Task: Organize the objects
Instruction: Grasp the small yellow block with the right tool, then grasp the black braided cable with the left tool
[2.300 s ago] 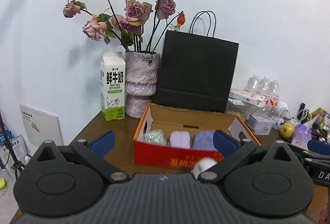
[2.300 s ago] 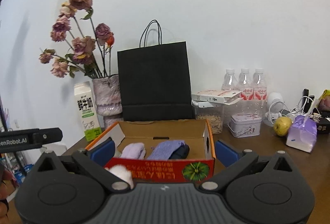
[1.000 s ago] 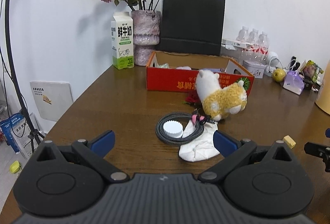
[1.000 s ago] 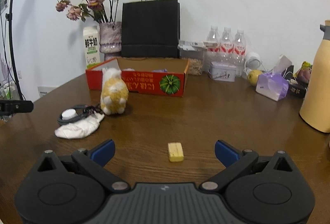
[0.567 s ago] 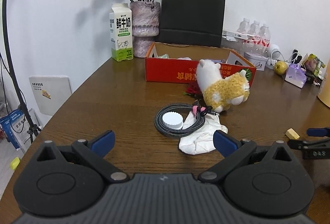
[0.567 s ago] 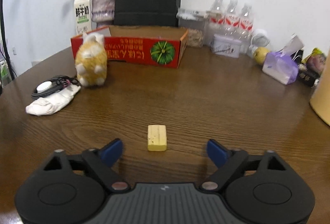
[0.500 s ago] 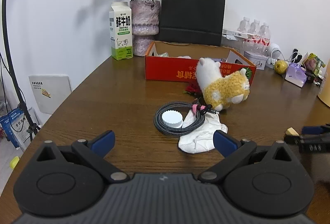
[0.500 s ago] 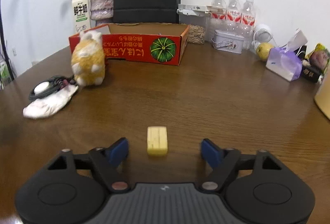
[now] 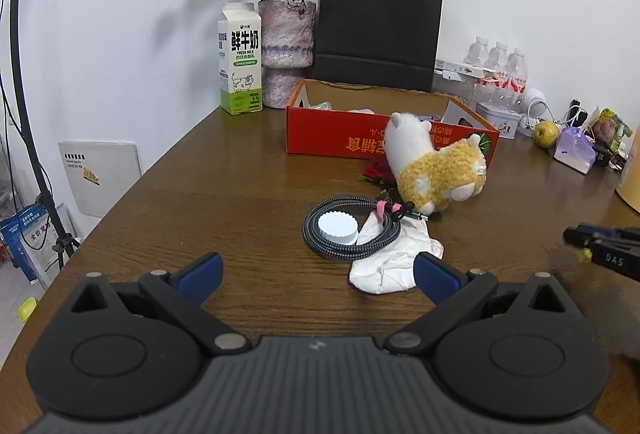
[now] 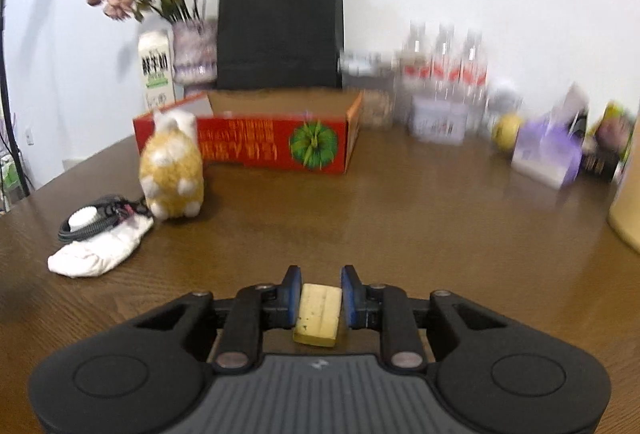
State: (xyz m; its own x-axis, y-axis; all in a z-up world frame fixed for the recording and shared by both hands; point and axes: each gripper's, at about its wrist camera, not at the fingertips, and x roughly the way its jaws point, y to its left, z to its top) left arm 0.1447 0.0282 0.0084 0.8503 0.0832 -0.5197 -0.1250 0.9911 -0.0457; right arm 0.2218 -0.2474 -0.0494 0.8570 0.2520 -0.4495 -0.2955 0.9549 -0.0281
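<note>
Right gripper (image 10: 320, 284) low over table (image 10: 400, 226), jaws closing, yellow block (image 10: 319, 308) between blue pads, pads at block's sides; block in front of red box (image 10: 256, 144), well apart from it
Left gripper (image 9: 316, 270) released, jaws wide, nothing between them, facing red box
Plush toy (image 9: 434, 166) just in front of red box
White cap (image 9: 337, 227) inside coiled cable (image 9: 344, 224), nearer than plush toy from box
Cable partly on white sock (image 9: 394, 260)
Milk carton (image 9: 239, 58), vase (image 9: 285, 50), black bag (image 9: 378, 30) behind box
</note>
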